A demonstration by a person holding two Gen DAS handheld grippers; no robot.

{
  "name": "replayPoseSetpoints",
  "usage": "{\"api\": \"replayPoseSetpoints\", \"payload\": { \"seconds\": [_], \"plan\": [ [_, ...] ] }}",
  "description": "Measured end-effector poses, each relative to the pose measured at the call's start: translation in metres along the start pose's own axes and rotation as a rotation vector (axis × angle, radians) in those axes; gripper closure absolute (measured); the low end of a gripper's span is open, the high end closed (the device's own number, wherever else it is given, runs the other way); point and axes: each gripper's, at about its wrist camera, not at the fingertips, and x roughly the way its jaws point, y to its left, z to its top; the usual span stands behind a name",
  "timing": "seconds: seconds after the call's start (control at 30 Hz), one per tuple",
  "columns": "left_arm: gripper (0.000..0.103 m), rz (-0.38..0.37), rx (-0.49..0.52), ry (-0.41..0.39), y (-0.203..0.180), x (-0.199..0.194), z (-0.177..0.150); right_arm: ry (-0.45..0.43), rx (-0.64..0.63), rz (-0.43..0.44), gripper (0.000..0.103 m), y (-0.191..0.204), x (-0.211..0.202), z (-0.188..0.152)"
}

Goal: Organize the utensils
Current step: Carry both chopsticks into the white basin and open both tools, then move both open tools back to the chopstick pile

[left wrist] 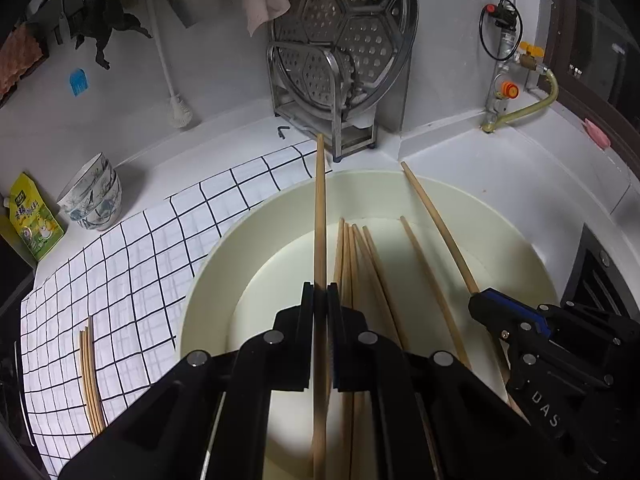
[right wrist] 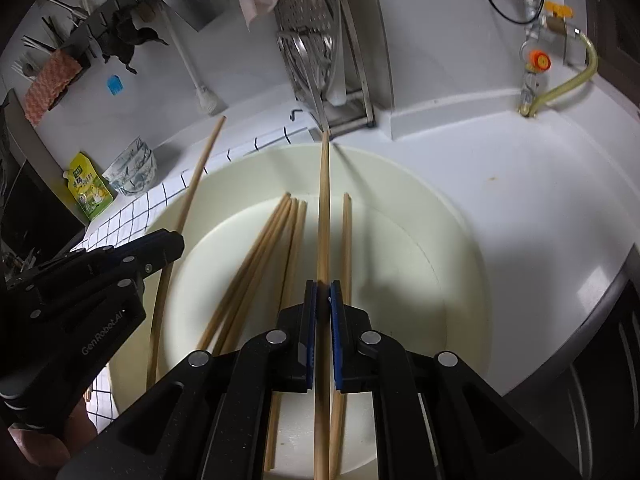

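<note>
A cream round basin [left wrist: 500,208] [right wrist: 460,240] sits on the white counter and holds several loose wooden chopsticks [left wrist: 360,264] [right wrist: 260,248]. My left gripper [left wrist: 321,292] is shut on one chopstick [left wrist: 319,208] and holds it above the basin, pointing away. It shows at the left of the right wrist view [right wrist: 176,240]. My right gripper [right wrist: 323,288] is shut on another chopstick [right wrist: 323,200] above the basin. It shows at the right of the left wrist view [left wrist: 476,300], with its chopstick [left wrist: 436,224]. A few chopsticks [left wrist: 91,376] lie together on the checked cloth [left wrist: 160,256].
A steel rack with a perforated steamer plate [left wrist: 344,32] stands against the wall behind the basin. Stacked bowls [left wrist: 94,196] and a green pouch [left wrist: 34,220] are at the left. A gas valve and hose [left wrist: 520,92] are at the back right. The stove edge [left wrist: 600,280] is at the right.
</note>
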Motion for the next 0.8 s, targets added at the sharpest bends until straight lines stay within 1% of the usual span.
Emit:
{"api": "replayPoseSetpoints", "payload": {
  "seconds": [0.2, 0.37, 0.43, 0.5, 0.53, 0.57, 0.6, 0.8],
  "plan": [
    [0.095, 0.021, 0.003, 0.020, 0.001, 0.005, -0.003, 0.029, 0.005, 0.003, 0.096, -0.004, 0.009, -0.007],
    [0.094, 0.031, 0.001, 0.016, 0.002, 0.002, -0.003, 0.021, 0.004, 0.000, 0.096, -0.004, 0.007, -0.007],
    [0.089, 0.036, -0.001, 0.014, 0.004, 0.000, -0.002, 0.009, 0.005, -0.002, 0.093, -0.005, 0.004, -0.006],
    [0.074, 0.039, -0.009, 0.011, 0.006, -0.002, -0.002, -0.002, 0.004, -0.005, 0.085, -0.004, 0.000, -0.005],
    [0.069, 0.039, -0.017, 0.006, 0.008, -0.004, -0.002, -0.007, 0.003, -0.005, 0.084, -0.004, -0.002, -0.004],
    [0.058, 0.040, -0.024, -0.001, 0.010, -0.006, -0.002, -0.010, 0.001, -0.005, 0.084, -0.003, -0.004, -0.004],
    [0.053, 0.043, -0.030, -0.010, 0.012, -0.009, -0.002, -0.013, -0.002, -0.006, 0.084, -0.002, -0.005, -0.003],
    [0.052, 0.045, -0.047, -0.036, 0.021, -0.023, -0.002, -0.023, -0.011, -0.008, 0.082, 0.005, -0.014, -0.002]
  ]
}}
